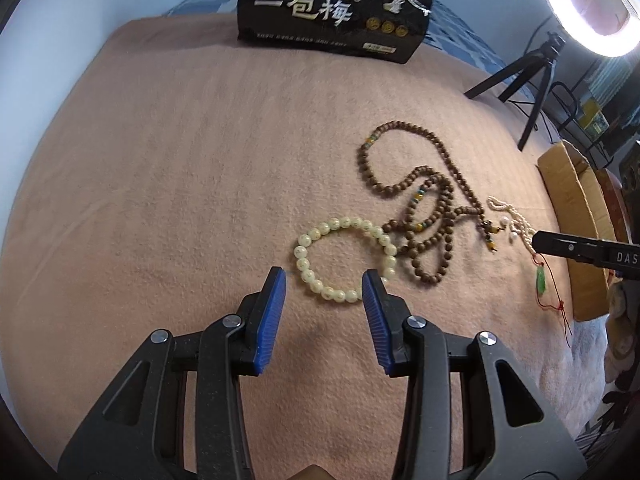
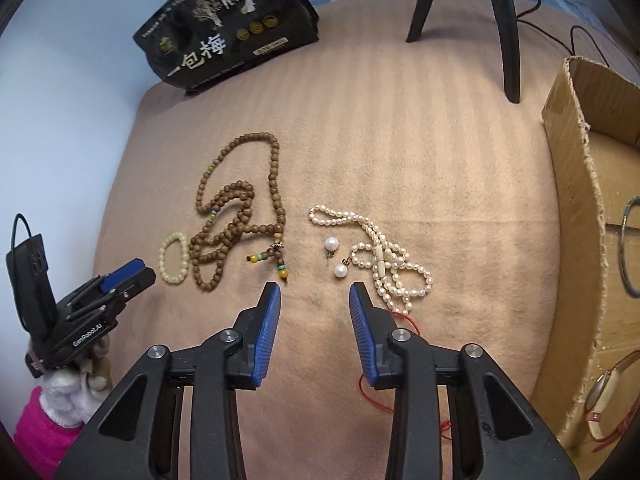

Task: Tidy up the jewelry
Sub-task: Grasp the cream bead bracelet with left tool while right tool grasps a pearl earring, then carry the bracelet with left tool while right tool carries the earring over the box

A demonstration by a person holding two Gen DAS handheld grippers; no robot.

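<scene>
- Left gripper (image 1: 324, 278): jaws apart, nothing between pads, hovering just above near edge of cream bead bracelet (image 1: 345, 259) on the tan blanket (image 1: 180, 160).
- Right gripper (image 2: 315, 292): jaws apart, empty, over bare blanket btwn wooden bead necklace (image 2: 236, 216) tassel & two pearl earrings (image 2: 335, 258).
- Pearl necklace (image 2: 384, 260) bunched just right of earrings; red cord (image 2: 406, 318) runs under right finger.
- Cardboard box (image 2: 576, 208) at right edge, holds a metal bangle (image 2: 628, 256).
- Black snack bag (image 2: 224, 24) at far side.
</scene>
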